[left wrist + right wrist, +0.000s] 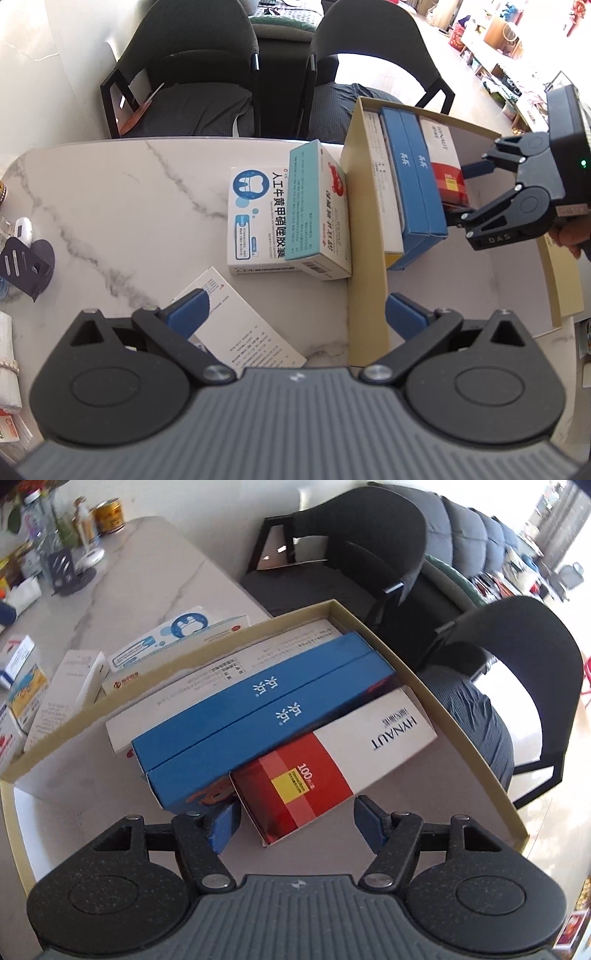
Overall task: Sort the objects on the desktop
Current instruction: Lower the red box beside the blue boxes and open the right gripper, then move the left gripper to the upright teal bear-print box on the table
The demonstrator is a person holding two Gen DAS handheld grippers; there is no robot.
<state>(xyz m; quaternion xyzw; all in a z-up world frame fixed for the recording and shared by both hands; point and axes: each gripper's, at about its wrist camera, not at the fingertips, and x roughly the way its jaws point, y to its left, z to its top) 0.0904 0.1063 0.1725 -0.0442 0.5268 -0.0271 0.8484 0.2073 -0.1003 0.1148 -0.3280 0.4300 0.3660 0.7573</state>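
Left claw right up front, spread wide, clamped on nothing. Just hovering over the spot where the marble table meets the near wall of the cardboard tray. Probably parked there to stay out of the way, or lined up for the next grab.

Big to small from here:

- Marble table under everything, running ahead and off to the left of that claw.
- Cardboard tray ahead and to the right of it, pretty clearly the sorting destination.
- Inside the tray, packed side by side against one long wall, presumably to save room: long white box, two blue boxes, then red-and-white box on the outside of the row, tight against the neighbouring blue one.

Right claw straddling the near end of that red-and-white box, pads apart and not pressing on it. Clear gap on the right side, left pad tucked beside the blue box's corner. Looks like the release step: box already in the tray, no reason to squeeze.

Not sorted yet, straight ahead of the left claw: tooth-logo box with teal box stacked on top, right up against the tray's outer wall. Directly under the left finger: flat white box, likely the easiest next pick. Small clutter way off to the left, too blurry to name.
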